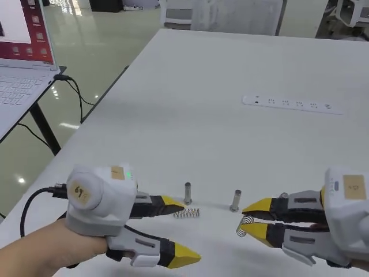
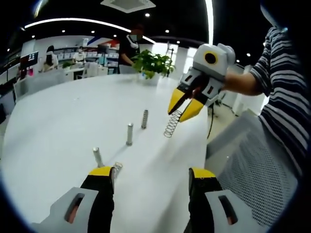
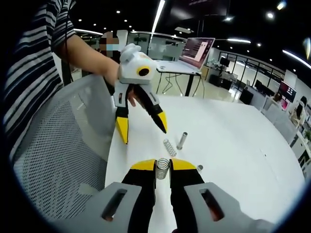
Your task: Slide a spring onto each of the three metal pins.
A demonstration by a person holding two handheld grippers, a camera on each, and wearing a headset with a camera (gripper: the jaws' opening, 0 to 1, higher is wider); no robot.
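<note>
Two upright metal pins stand near the table's front edge, and the left gripper view shows three pins in a row. A loose spring lies on the table beside the leftmost pin. My left gripper is open and holds nothing, one jaw tip close to that spring. My right gripper is shut on a second spring, which hangs from its tips just right of the middle pin.
A white power strip lies farther back on the white table. An open laptop sits on a stand beyond the table's left edge. A mesh chair is next to the table's front edge.
</note>
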